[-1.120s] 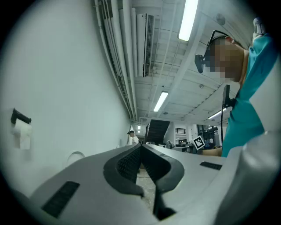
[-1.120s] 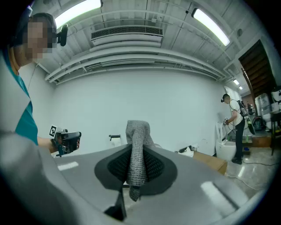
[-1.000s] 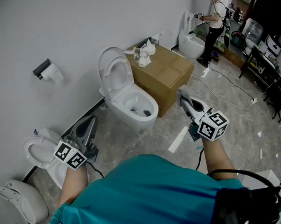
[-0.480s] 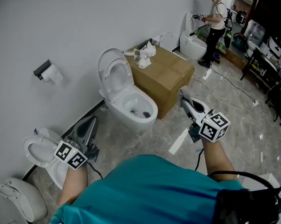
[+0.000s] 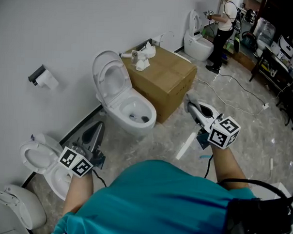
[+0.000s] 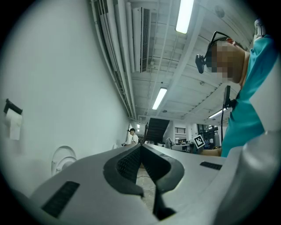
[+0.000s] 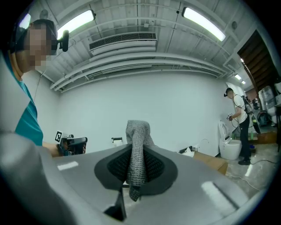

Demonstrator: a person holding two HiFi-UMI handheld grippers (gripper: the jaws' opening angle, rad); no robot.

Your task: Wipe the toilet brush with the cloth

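Right gripper view: the right gripper (image 7: 137,154) is closed on a grey cloth of coarse knitted weave (image 7: 138,132). The fabric is gathered into a narrow strip between the ribbed black pads, with one end standing above them and one end hanging below. I judge that it is pinched this way so that a free end is ready for rubbing.

The left gripper (image 6: 141,148) has its jaws fully together with nothing between them, probably free to take the brush.

In the head view both grippers point toward the glossy white ceramic toilet with raised lid (image 5: 109,76) in the middle of the frame, and toward the brown cardboard box (image 5: 170,76) just beside it. Some white crumpled things (image 5: 143,56) lie on the box top, in the upper middle. A toilet brush I cannot pick out with certainty, and wiping has not begun.
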